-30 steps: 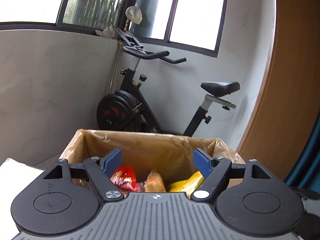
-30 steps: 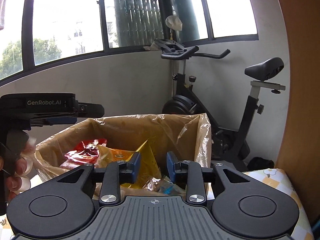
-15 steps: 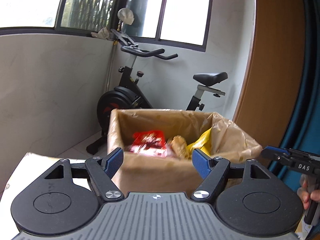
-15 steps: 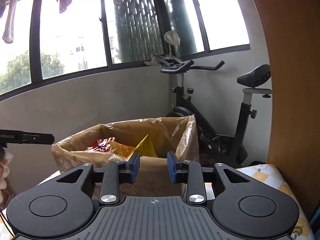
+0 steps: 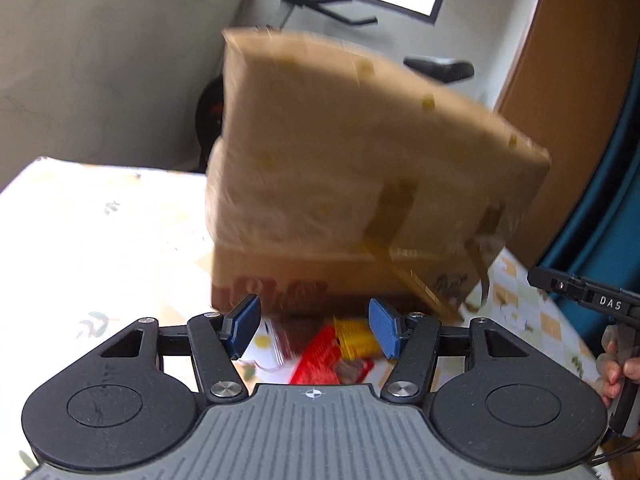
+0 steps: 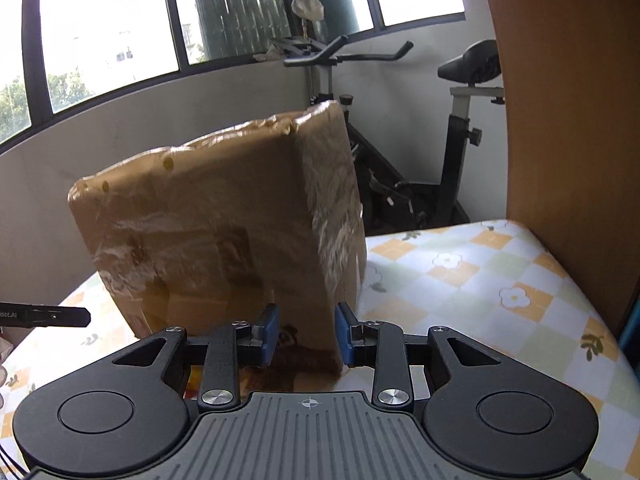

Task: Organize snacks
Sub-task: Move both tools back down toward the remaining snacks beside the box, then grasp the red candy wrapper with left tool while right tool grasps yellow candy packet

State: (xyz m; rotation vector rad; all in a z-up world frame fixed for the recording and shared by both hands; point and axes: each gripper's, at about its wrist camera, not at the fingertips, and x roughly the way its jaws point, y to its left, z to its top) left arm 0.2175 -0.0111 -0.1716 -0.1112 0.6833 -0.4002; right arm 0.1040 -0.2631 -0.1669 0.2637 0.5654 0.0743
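A cardboard box [image 5: 340,168] lined with clear plastic stands on the table, and only its outer sides show here and in the right wrist view [image 6: 224,232]. In front of it lie a red snack pack [image 5: 316,364], a yellow pack [image 5: 354,342] and a white pack [image 5: 266,350]. My left gripper [image 5: 314,330] hovers over these packs with its jaws closing, and the pads press on nothing. My right gripper [image 6: 306,334] points at the box's near corner, its pads a narrow gap apart with nothing between them.
A floral checked cloth [image 6: 480,280] covers the table. An exercise bike [image 6: 460,128] stands behind the box under the windows. A wooden panel [image 6: 560,120] rises at the right. A hand [image 5: 616,372] holding the other device shows at the left view's right edge.
Both views have sunk and drawn back from the box, so its inside no longer shows. Snack packs on the table have come into the left view, and the left jaws have narrowed.
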